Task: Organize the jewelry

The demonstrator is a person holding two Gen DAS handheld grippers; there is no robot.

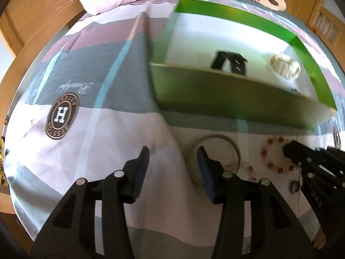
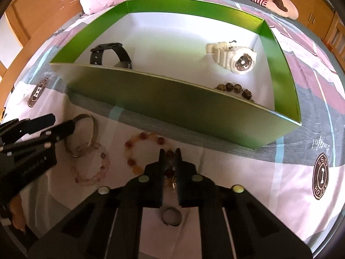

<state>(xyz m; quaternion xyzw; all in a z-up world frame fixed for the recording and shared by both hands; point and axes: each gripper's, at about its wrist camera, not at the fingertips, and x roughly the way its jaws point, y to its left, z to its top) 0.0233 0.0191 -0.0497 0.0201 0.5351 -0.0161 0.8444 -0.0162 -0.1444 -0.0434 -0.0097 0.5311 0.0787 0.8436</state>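
Left wrist view: the left gripper [image 1: 172, 168] stands half open and empty, one finger inside the metal bangle [image 1: 215, 151] on the bedspread [image 1: 107, 140]; closing off-centre could push the bangle away. Right wrist view: the right gripper [image 2: 170, 164] is clamped on the amber bead bracelet [image 2: 138, 149], near the green box [image 2: 172, 108]; lifting could snag its wall.

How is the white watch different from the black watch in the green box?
The white watch is pale and chunky, and its round face shows; the black watch is dark and slimmer, and its face is hidden behind the box wall. The white watch lies on the right side of the green box; the black watch stands with its strap looped up on the left. Both are wristwatches already inside the box.
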